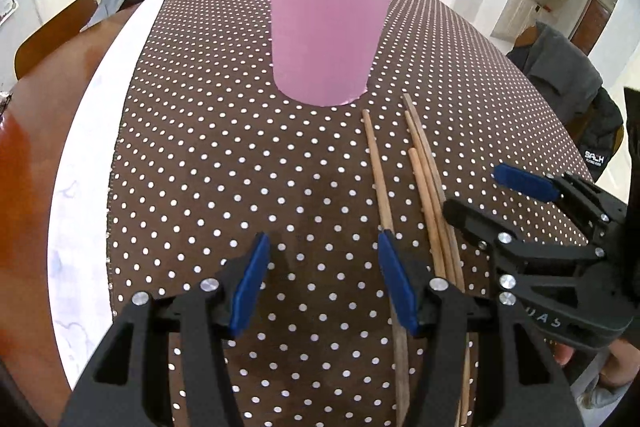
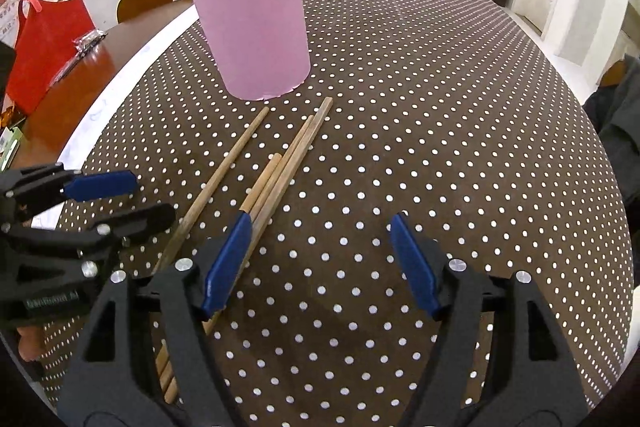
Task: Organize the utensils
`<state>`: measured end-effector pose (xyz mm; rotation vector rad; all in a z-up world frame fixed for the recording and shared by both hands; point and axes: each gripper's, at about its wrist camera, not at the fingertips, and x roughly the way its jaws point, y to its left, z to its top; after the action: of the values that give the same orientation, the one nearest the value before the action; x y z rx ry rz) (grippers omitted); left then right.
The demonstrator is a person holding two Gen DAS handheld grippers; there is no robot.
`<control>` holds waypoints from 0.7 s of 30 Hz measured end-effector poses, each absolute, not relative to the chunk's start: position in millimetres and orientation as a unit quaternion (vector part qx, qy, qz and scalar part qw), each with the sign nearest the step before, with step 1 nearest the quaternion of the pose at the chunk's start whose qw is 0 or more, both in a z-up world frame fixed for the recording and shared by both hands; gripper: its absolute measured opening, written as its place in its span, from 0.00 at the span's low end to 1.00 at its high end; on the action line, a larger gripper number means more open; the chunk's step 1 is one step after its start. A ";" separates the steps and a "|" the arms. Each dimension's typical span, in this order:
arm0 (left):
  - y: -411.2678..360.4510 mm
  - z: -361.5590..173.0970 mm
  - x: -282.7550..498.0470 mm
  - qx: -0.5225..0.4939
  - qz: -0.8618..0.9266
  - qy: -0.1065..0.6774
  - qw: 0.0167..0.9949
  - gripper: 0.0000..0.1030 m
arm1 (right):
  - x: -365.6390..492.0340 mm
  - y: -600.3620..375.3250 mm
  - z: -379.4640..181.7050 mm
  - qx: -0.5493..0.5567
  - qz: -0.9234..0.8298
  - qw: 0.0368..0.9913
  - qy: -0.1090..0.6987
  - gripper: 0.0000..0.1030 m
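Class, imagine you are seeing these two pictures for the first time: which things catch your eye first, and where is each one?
The pink cup stands upright at the far middle of the brown polka-dot tablecloth, with wooden sticks fanning out of its top. In front of it, four loose wooden chopsticks lie on the cloth, pointing toward the cup. The left hand-held gripper and right hand-held gripper are both open, near the chopsticks' near ends.
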<state>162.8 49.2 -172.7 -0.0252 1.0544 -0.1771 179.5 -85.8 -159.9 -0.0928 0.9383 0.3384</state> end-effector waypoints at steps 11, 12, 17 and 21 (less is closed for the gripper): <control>55.5 -168.7 160.6 -0.022 -0.081 0.499 0.863 0.54 | 178.1 -77.8 -160.6 -0.061 0.158 0.876 0.452 0.71; 55.8 -168.6 160.7 -0.023 -0.080 0.499 0.863 0.54 | 178.0 -77.5 -160.5 -0.064 0.158 0.875 0.453 0.71; 53.0 -167.1 158.6 -0.020 -0.087 0.498 0.863 0.54 | 177.7 -80.9 -158.6 -0.077 0.155 0.872 0.458 0.71; 49.8 -165.0 158.1 -0.020 -0.091 0.495 0.864 0.54 | 178.8 -86.3 -158.1 -0.064 0.154 0.872 0.460 0.71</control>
<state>158.1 49.8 -165.0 -0.0428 1.0378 -0.1910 178.8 -86.3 -158.1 -0.1341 0.9607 0.3228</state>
